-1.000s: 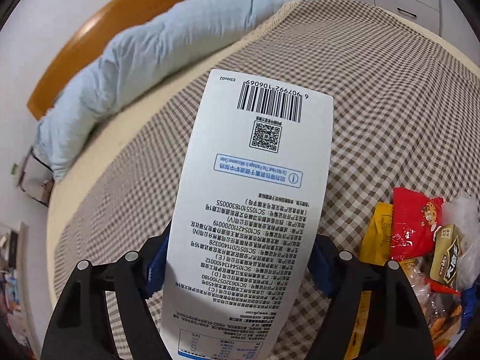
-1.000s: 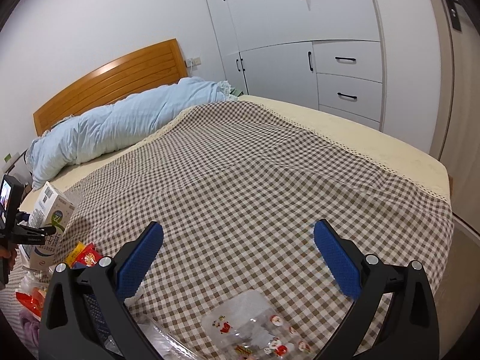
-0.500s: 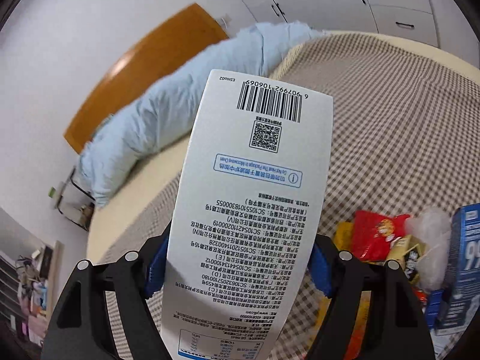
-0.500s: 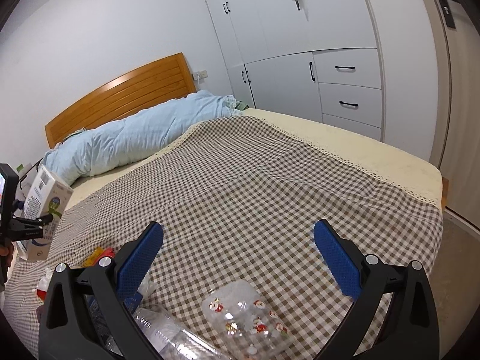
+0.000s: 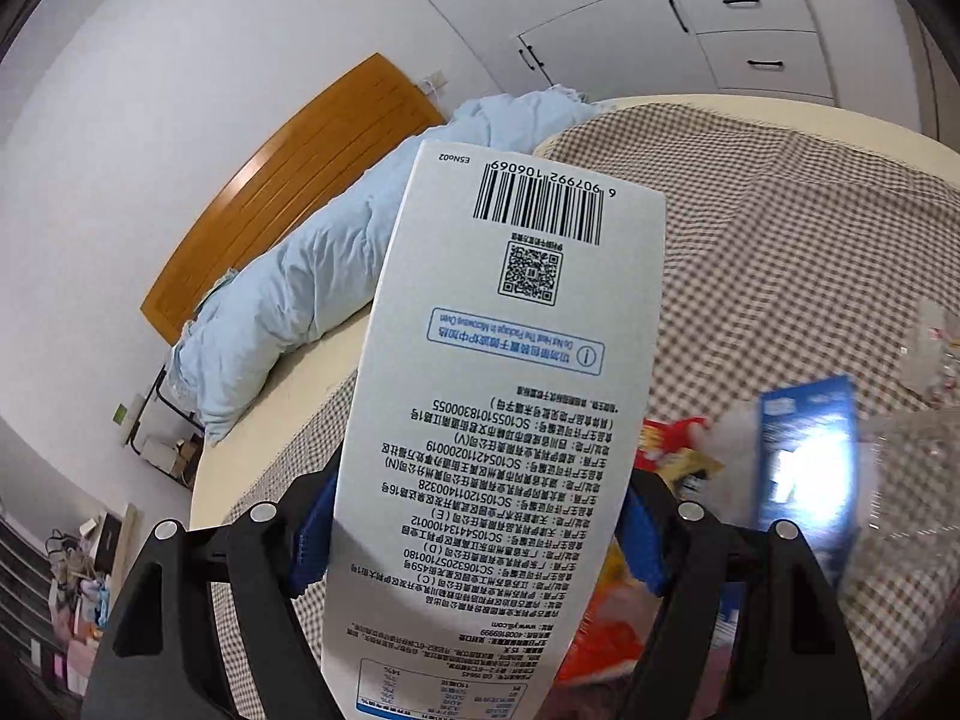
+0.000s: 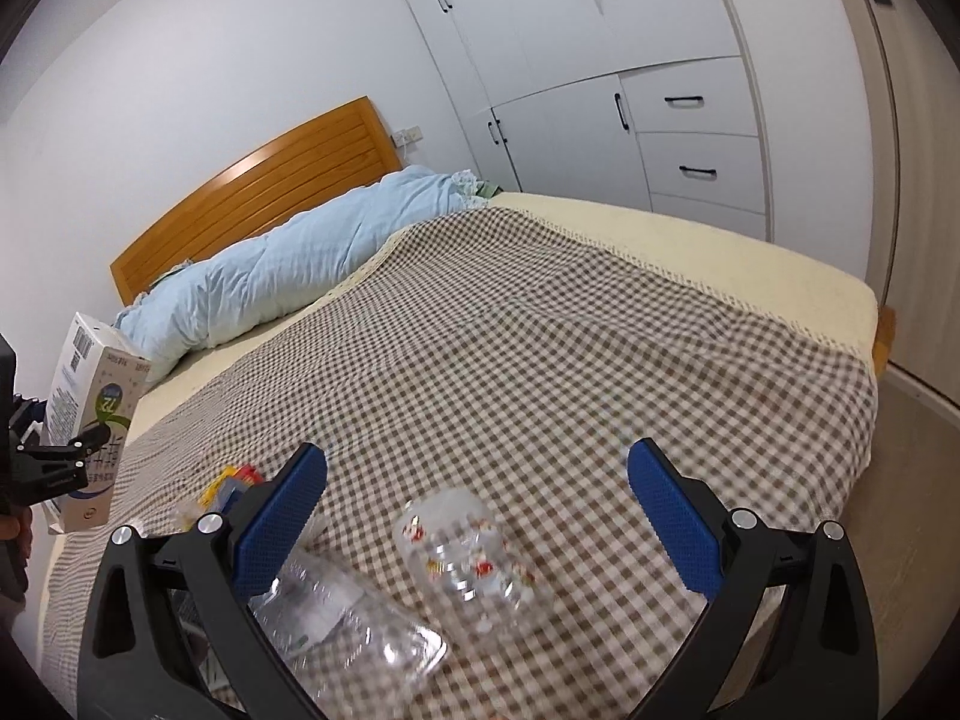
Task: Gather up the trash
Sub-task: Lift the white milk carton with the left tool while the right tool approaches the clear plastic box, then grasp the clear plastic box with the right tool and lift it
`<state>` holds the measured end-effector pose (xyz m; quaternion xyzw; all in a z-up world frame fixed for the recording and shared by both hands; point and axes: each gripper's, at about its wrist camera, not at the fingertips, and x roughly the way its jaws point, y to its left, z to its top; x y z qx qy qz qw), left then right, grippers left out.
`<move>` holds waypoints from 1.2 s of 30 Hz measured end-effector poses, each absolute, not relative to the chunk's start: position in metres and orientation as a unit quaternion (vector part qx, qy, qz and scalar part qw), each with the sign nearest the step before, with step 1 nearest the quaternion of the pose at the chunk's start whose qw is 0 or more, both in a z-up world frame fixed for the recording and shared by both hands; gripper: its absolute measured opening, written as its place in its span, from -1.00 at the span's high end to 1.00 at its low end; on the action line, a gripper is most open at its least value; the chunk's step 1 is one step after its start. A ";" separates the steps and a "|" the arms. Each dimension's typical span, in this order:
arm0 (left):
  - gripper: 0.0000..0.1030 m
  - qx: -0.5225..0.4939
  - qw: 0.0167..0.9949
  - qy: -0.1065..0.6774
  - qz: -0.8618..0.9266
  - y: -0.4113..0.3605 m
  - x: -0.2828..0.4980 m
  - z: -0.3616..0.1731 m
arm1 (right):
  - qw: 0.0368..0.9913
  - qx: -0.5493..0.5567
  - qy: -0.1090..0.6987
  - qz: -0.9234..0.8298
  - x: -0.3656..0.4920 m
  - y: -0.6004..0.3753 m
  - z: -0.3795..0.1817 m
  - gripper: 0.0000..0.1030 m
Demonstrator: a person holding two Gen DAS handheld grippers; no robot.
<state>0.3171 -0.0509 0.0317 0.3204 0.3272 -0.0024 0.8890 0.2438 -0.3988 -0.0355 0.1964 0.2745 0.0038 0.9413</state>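
Note:
My left gripper [image 5: 477, 522] is shut on a tall white milk carton [image 5: 510, 360], barcode side toward the camera, held up off the bed. The right wrist view shows this carton [image 6: 90, 396] at the far left, above the bed's edge. My right gripper [image 6: 477, 468] stands open over the checked bedspread [image 6: 570, 360] with nothing between its fingers. Just below it lie a clear cup with red prints [image 6: 462, 546] and a crushed clear plastic bottle [image 6: 342, 618]. A blue box [image 5: 804, 462] and red and yellow snack wrappers [image 5: 672, 438] lie in a pile behind the carton.
A rolled light-blue duvet [image 6: 288, 264] lies along the wooden headboard [image 6: 252, 186]. White wardrobes with drawers [image 6: 690, 138] stand beyond the bed. The bed's right edge drops to bare floor [image 6: 918, 480]. Clutter and a small stand [image 5: 162, 438] sit beside the bed on the left.
The left gripper has risen and swung with the carton still gripped; the blue box came into its view. The right gripper has moved, bringing the cup and bottle further into view.

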 end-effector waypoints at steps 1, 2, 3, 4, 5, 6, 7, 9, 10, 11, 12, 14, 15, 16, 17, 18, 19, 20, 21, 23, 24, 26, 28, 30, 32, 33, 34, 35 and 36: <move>-0.43 0.321 0.889 0.326 -0.006 -0.054 0.311 0.033 | 0.940 0.199 0.275 0.008 0.240 -0.398 -0.036 -0.88; -0.43 0.321 0.891 0.322 -0.010 -0.057 0.302 0.034 | 0.939 0.202 0.277 0.013 0.237 -0.396 -0.036 -0.88; -0.43 0.320 0.892 0.320 -0.012 -0.059 0.295 0.035 | 0.938 0.204 0.279 0.018 0.232 -0.395 -0.037 -0.88; -0.43 0.319 0.892 0.319 -0.013 -0.061 0.289 0.036 | 0.936 0.209 0.282 0.024 0.228 -0.394 -0.038 -0.88; -0.43 0.320 0.893 0.317 -0.013 -0.062 0.284 0.036 | 0.934 0.214 0.283 0.029 0.223 -0.392 -0.039 -0.88; -0.43 0.323 0.892 0.314 -0.012 -0.064 0.276 0.036 | 0.932 0.224 0.284 0.036 0.217 -0.390 -0.042 -0.88; -0.43 0.325 0.892 0.313 -0.012 -0.065 0.270 0.036 | 0.929 0.231 0.285 0.040 0.213 -0.388 -0.043 -0.88; -0.43 0.325 0.892 0.315 -0.014 -0.068 0.259 0.038 | 0.923 0.249 0.288 0.053 0.204 -0.386 -0.048 -0.88; -0.43 0.324 0.892 0.314 -0.016 -0.071 0.254 0.039 | 0.919 0.259 0.289 0.064 0.200 -0.385 -0.052 -0.88; -0.43 0.325 0.892 0.312 -0.017 -0.072 0.249 0.039 | 0.916 0.268 0.290 0.072 0.197 -0.383 -0.056 -0.88; -0.43 0.329 0.892 0.309 -0.018 -0.074 0.241 0.039 | 0.912 0.277 0.291 0.078 0.194 -0.382 -0.060 -0.88; -0.43 0.333 0.891 0.306 -0.021 -0.077 0.231 0.039 | 0.898 0.310 0.300 0.090 0.190 -0.380 -0.074 -0.88; -0.43 0.333 0.892 0.306 -0.024 -0.078 0.227 0.038 | 0.889 0.328 0.305 0.098 0.189 -0.379 -0.081 -0.88; -0.43 0.333 0.892 0.306 -0.027 -0.079 0.224 0.038 | 0.878 0.348 0.311 0.104 0.189 -0.378 -0.088 -0.88; -0.43 0.332 0.892 0.306 -0.031 -0.079 0.219 0.037 | 0.870 0.364 0.315 0.108 0.189 -0.379 -0.093 -0.88; -0.43 0.330 0.892 0.307 -0.033 -0.079 0.215 0.036 | 0.857 0.388 0.318 0.115 0.188 -0.377 -0.102 -0.88; -0.43 0.328 0.892 0.308 -0.035 -0.079 0.212 0.035 | 0.849 0.404 0.318 0.123 0.188 -0.377 -0.106 -0.88; -0.43 0.325 0.893 0.309 -0.037 -0.078 0.209 0.034 | 0.841 0.417 0.318 0.132 0.188 -0.376 -0.111 -0.88; -0.43 0.323 0.893 0.310 -0.038 -0.077 0.205 0.033 | 0.834 0.428 0.318 0.141 0.188 -0.373 -0.114 -0.88; -0.43 0.322 0.893 0.311 -0.041 -0.075 0.198 0.031 | 0.820 0.447 0.321 0.158 0.192 -0.368 -0.123 -0.88; -0.43 0.320 0.894 0.312 -0.043 -0.075 0.195 0.030 | 0.812 0.457 0.326 0.159 0.193 -0.366 -0.128 -0.87; -0.43 0.314 0.895 0.314 -0.044 -0.072 0.191 0.028 | 0.789 0.490 0.333 0.165 0.196 -0.364 -0.142 -0.82; -0.43 0.304 0.897 0.319 -0.046 -0.069 0.188 0.026 | 0.768 0.520 0.334 0.167 0.197 -0.363 -0.153 -0.78; -0.43 0.302 0.896 0.322 -0.047 -0.067 0.183 0.022 | 0.761 0.529 0.339 0.160 0.199 -0.361 -0.162 -0.64; -0.43 0.300 0.896 0.324 -0.048 -0.065 0.180 0.020 | 0.763 0.533 0.335 0.145 0.200 -0.360 -0.171 -0.46; -0.43 0.298 0.896 0.325 -0.049 -0.064 0.178 0.019 | 0.764 0.538 0.327 0.138 0.198 -0.359 -0.170 -0.46; -0.43 0.294 0.897 0.326 -0.050 -0.063 0.176 0.018 | 0.766 0.537 0.327 0.131 0.197 -0.358 -0.168 -0.46; -0.43 0.291 0.898 0.327 -0.051 -0.062 0.175 0.018 | 0.769 0.535 0.327 0.125 0.198 -0.357 -0.167 -0.46; -0.43 0.289 0.898 0.327 -0.052 -0.062 0.175 0.018 | 0.771 0.534 0.327 0.116 0.198 -0.355 -0.164 -0.46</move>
